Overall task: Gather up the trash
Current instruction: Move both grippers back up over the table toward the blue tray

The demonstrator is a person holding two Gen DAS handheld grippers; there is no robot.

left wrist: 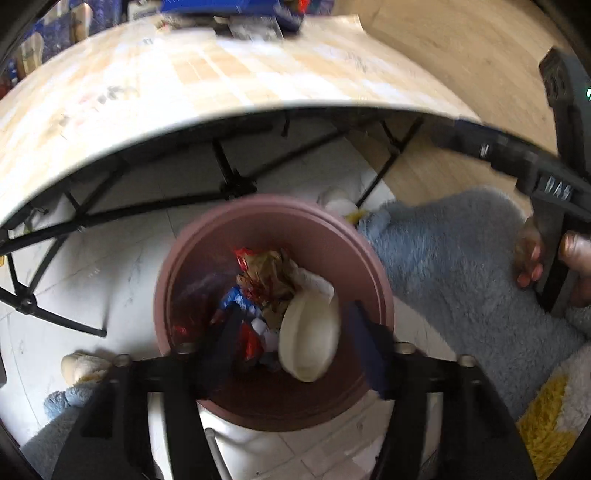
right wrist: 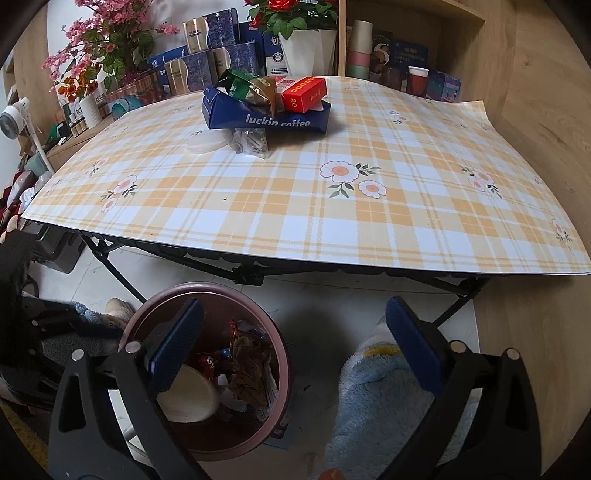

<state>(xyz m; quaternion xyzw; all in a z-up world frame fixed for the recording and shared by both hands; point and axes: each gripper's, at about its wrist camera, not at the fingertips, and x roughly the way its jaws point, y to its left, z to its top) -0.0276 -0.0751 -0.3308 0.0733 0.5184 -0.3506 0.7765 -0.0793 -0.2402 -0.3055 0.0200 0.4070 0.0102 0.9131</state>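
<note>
Left wrist view: left gripper point(left wrist: 291, 332) hangs parted over the trash bin point(left wrist: 382, 284), white lid point(left wrist: 310, 336) dropping in. Right gripper point(right wrist: 295, 350) gapes empty. Next, I judge, comes the Luckin Coffee bag point(right wrist: 266, 118).

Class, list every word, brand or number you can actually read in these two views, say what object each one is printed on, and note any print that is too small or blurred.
"luckin coffee": white lettering on the dark blue paper bag on the checked tablecloth.
"20": on the small red cardboard box lying on that bag.
"DAS": raised letters on the black right gripper body, seen from the left wrist view.
Blue and gold boxes behind the table: print too small to read.
Wrappers in the round maroon bin: unreadable.
</note>
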